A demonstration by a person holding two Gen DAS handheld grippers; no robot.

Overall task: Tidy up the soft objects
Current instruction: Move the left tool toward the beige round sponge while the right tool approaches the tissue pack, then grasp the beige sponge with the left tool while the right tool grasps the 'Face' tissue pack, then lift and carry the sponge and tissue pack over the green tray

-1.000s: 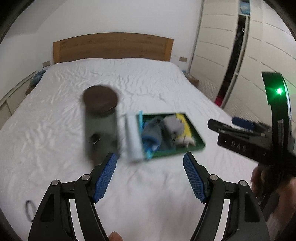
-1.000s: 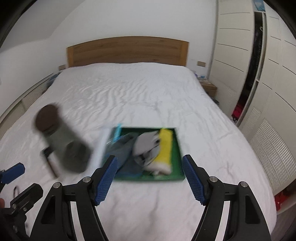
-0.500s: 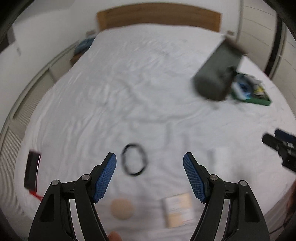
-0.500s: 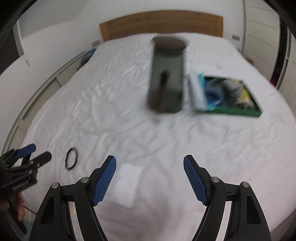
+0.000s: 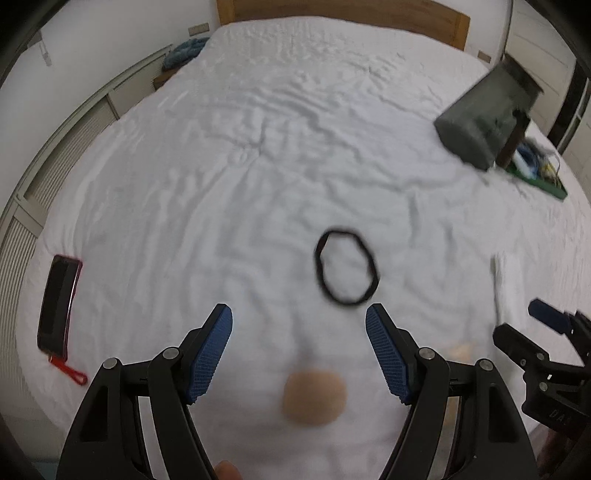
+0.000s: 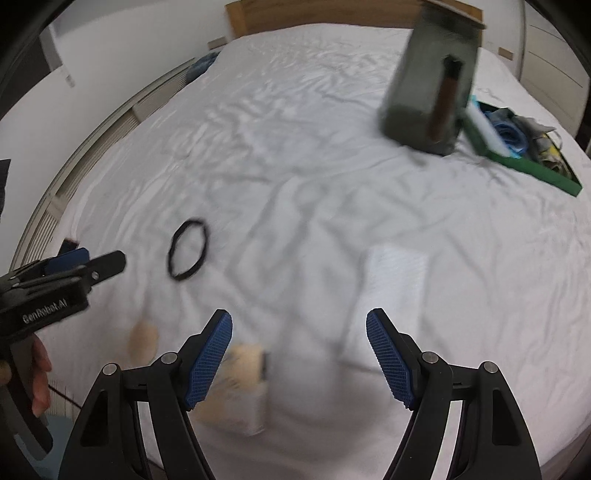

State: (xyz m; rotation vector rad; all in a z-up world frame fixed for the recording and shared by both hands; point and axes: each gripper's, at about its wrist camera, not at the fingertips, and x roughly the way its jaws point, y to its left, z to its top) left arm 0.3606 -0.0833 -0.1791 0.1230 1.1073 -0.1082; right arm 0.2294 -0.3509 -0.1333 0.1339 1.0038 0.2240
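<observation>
On the white bed, a black hair band [image 5: 346, 267] lies just beyond my open left gripper [image 5: 299, 325]; a round beige puff [image 5: 314, 398] sits below and between its arms. In the right wrist view the hair band [image 6: 187, 254] lies left of centre and the beige puff [image 6: 142, 338] near the left arm. My right gripper [image 6: 299, 326] stands open over the sheet, a small beige packet [image 6: 242, 384] by its left finger and a white folded cloth [image 6: 397, 273] above its right finger. A green tray [image 6: 532, 166] of soft items sits far right.
A grey-green jar [image 6: 430, 85] stands beside the tray, also far right in the left wrist view as the jar [image 5: 484, 114]. A phone in a red case [image 5: 57, 306] lies at the bed's left edge. The wooden headboard [image 5: 332, 11] is at the far end. A hand [image 6: 38, 380] holds the left tool.
Both views swung down and away from the tray toward the near part of the bed. The hair band, puff, packet and white cloth came into view. Both pairs of jaws kept their spread.
</observation>
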